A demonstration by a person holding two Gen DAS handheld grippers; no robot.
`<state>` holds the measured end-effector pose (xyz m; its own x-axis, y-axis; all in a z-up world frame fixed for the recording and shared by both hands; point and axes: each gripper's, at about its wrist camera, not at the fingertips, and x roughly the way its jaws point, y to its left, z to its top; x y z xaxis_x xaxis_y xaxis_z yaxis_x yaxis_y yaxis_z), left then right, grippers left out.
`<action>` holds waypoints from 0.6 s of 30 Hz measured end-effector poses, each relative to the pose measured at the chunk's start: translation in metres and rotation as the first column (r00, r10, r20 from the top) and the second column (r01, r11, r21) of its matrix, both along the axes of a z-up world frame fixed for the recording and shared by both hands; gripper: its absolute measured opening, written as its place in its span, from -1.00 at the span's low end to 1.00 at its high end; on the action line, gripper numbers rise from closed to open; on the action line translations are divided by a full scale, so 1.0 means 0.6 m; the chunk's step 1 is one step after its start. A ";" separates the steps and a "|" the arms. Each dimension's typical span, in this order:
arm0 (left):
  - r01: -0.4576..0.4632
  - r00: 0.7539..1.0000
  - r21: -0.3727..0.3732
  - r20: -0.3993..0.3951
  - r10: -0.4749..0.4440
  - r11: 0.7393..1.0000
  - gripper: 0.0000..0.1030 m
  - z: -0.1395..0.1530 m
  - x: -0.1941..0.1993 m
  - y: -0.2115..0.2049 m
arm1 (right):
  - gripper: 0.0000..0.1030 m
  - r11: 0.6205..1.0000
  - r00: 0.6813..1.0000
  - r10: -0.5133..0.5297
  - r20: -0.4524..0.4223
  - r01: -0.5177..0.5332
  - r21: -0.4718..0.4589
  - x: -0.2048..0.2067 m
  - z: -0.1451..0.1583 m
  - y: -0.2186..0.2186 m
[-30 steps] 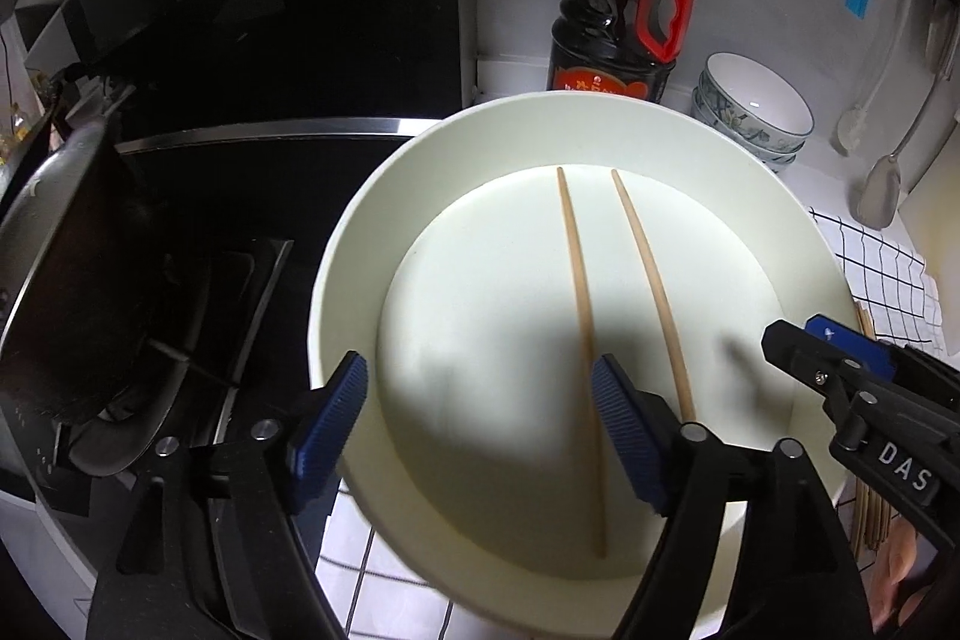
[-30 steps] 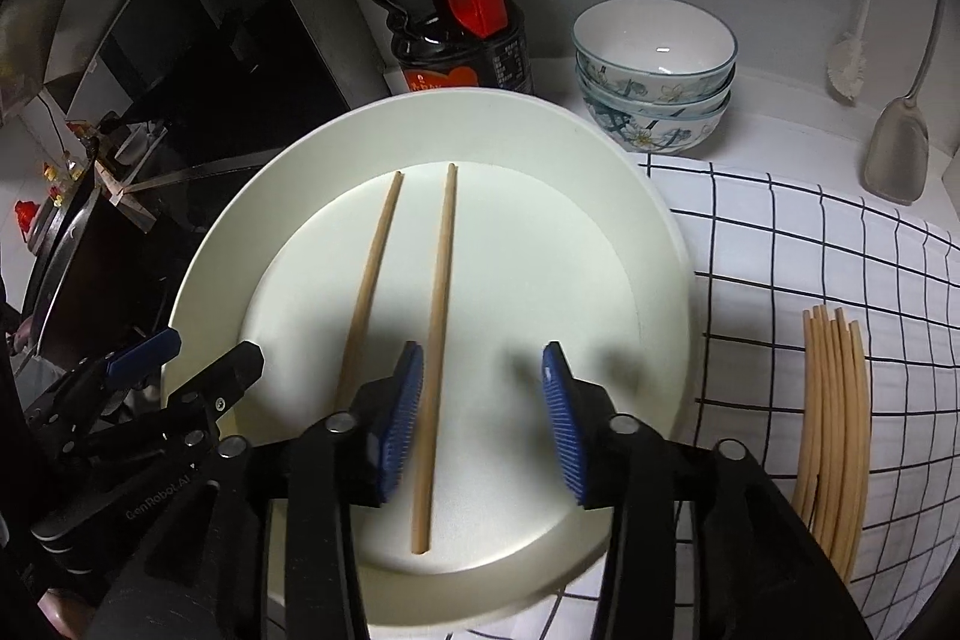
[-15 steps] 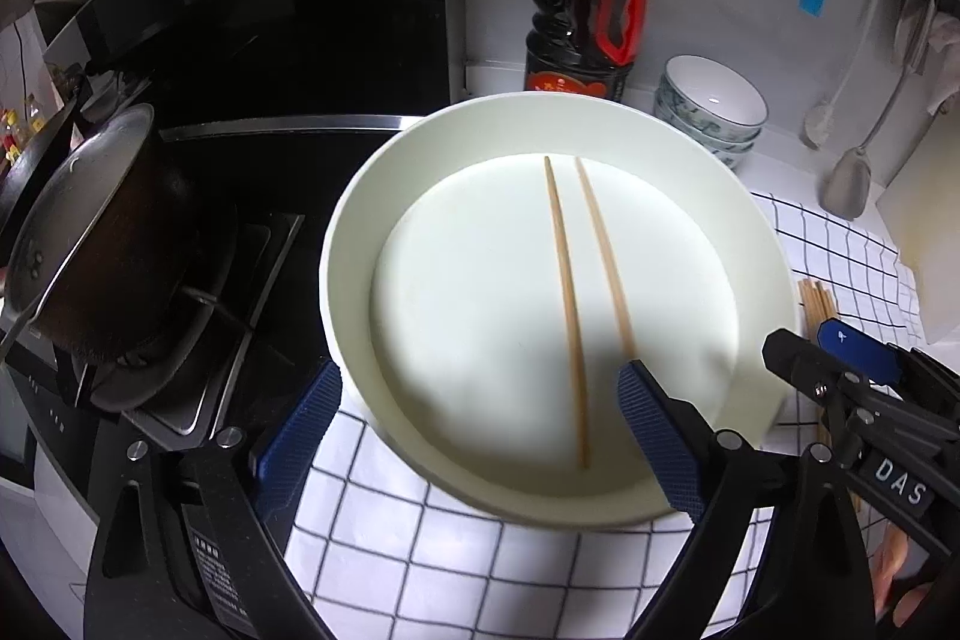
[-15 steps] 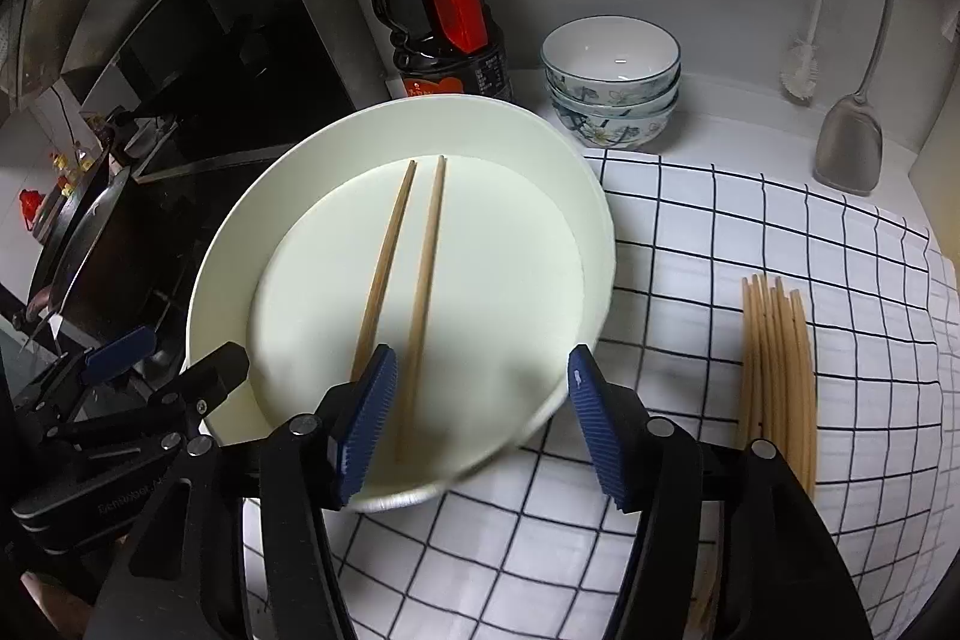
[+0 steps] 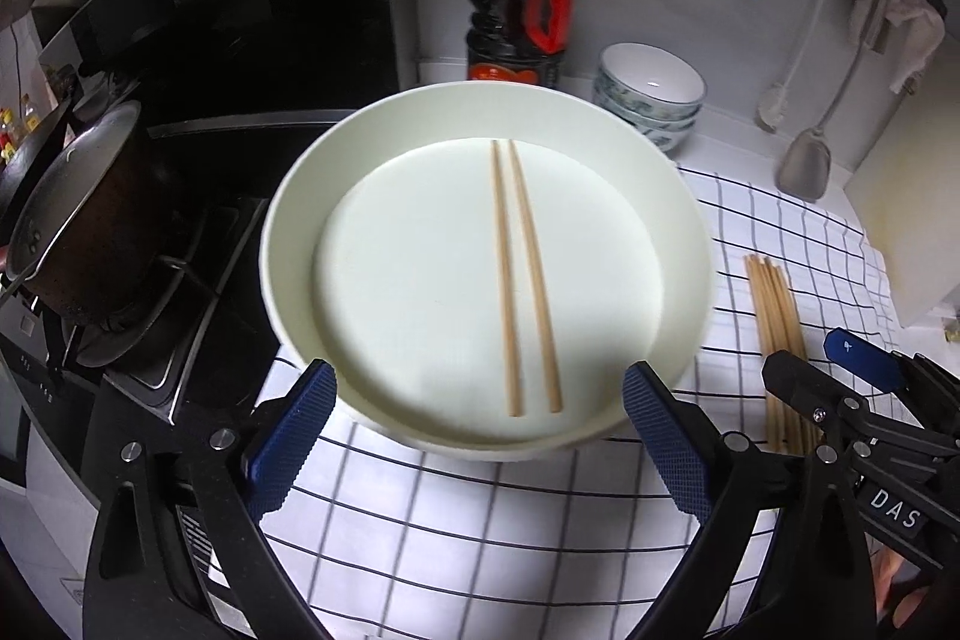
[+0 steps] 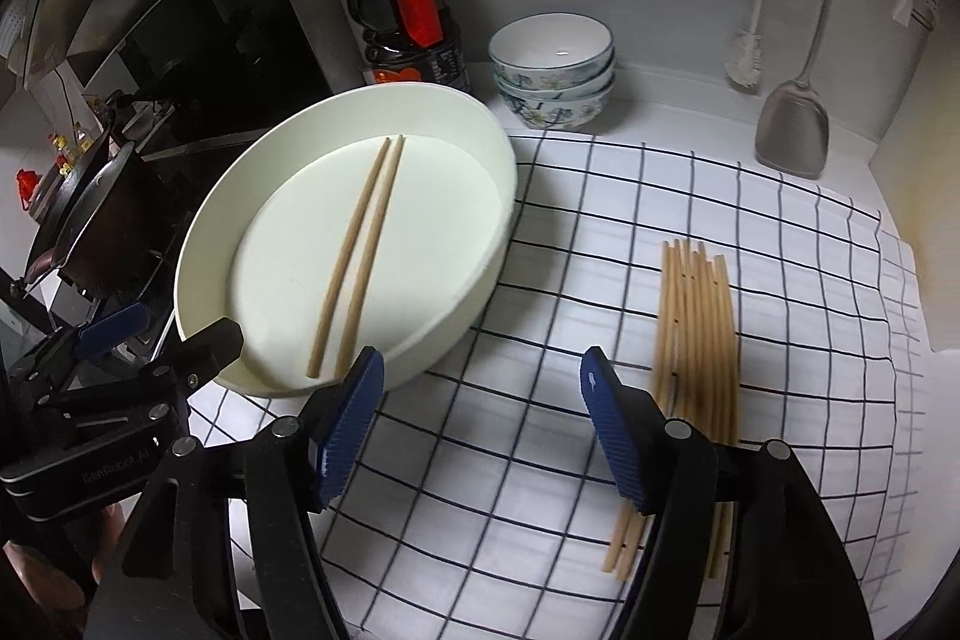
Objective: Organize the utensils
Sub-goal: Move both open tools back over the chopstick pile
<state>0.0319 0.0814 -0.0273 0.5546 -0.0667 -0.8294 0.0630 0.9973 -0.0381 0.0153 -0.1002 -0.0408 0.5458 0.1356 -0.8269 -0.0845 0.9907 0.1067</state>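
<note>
A white deep plate [image 5: 678, 220] [image 6: 204, 250] sits at the left edge of the checked cloth, with a pair of wooden chopsticks [image 5: 510, 280] [image 6: 360, 244] lying side by side in it. My left gripper [image 5: 480, 400] hovers over the plate's near rim; its jaws are opening wide and nothing is between the pads. My right gripper [image 6: 480, 376] is above the cloth, to the right of the plate; its jaws are opening and empty. A bundle of several chopsticks [image 6: 696, 328] [image 5: 774, 304] lies on the cloth beside its right finger.
A dark sauce bottle [image 6: 402, 4] and stacked patterned bowls [image 6: 552, 64] stand behind the plate. A pot [image 5: 84, 214] sits on the stove at the left. A metal spatula [image 6: 792, 124] and a brush [image 6: 747, 64] hang on the back wall. The checked cloth [image 6: 540, 490] covers the counter.
Both grippers have drawn back and up from the plate and their jaws have widened. The two chopsticks now lie closer together. More of the cloth and the chopstick bundle shows.
</note>
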 end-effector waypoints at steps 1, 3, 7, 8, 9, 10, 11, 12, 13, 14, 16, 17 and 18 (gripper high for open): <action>0.006 1.000 0.002 0.003 -0.006 1.000 0.84 0.001 -0.003 -0.008 | 0.27 1.000 1.000 -0.004 0.000 0.004 0.000 -0.002 0.001 -0.004; 0.017 1.000 0.004 0.004 -0.017 1.000 0.85 0.001 -0.007 -0.023 | 0.28 1.000 1.000 -0.017 0.004 0.017 0.001 -0.012 0.003 -0.022; 0.032 0.999 0.010 0.001 -0.032 0.999 0.85 -0.002 -0.016 -0.054 | 0.33 0.999 0.999 -0.048 0.021 0.048 0.002 -0.029 0.007 -0.053; 0.041 0.999 0.011 -0.003 -0.041 0.999 0.85 -0.004 -0.020 -0.064 | 0.34 0.998 0.998 -0.061 0.025 0.061 0.000 -0.036 0.006 -0.065; 0.049 0.999 0.013 -0.006 -0.049 0.999 0.85 -0.006 -0.022 -0.072 | 0.34 0.997 0.997 -0.073 0.028 0.073 -0.003 -0.041 0.004 -0.076; 0.061 0.998 0.017 -0.009 -0.061 0.998 0.86 -0.008 -0.026 -0.083 | 0.34 0.996 0.996 -0.086 0.029 0.086 -0.006 -0.047 0.002 -0.088; 0.070 0.997 0.019 -0.011 -0.070 0.997 0.86 -0.010 -0.028 -0.091 | 0.34 0.995 0.995 -0.096 0.029 0.096 -0.009 -0.050 -0.001 -0.097; 0.080 0.997 0.020 -0.012 -0.080 0.997 0.86 -0.012 -0.031 -0.098 | 0.34 0.994 0.993 -0.112 0.025 0.113 -0.012 -0.056 -0.006 -0.110; 0.092 0.996 0.021 -0.013 -0.091 0.996 0.86 -0.013 -0.033 -0.107 | 0.34 0.992 0.991 -0.129 0.020 0.129 -0.013 -0.061 -0.011 -0.123; 0.107 0.994 0.018 -0.013 -0.107 0.994 0.86 -0.014 -0.037 -0.117 | 0.34 0.990 0.990 -0.143 0.017 0.143 -0.013 -0.065 -0.014 -0.136; 0.133 0.991 0.007 -0.014 -0.132 0.991 0.86 -0.016 -0.041 -0.139 | 0.34 0.984 0.984 -0.177 0.012 0.177 -0.019 -0.075 -0.022 -0.162; 0.141 0.990 0.003 -0.014 -0.141 0.990 0.86 -0.017 -0.042 -0.147 | 0.34 0.982 0.982 -0.188 0.011 0.188 -0.021 -0.078 -0.024 -0.170; 0.154 0.988 -0.002 -0.012 -0.154 0.988 0.86 -0.018 -0.044 -0.158 | 0.34 0.979 0.979 -0.204 0.011 0.204 -0.024 -0.083 -0.027 -0.183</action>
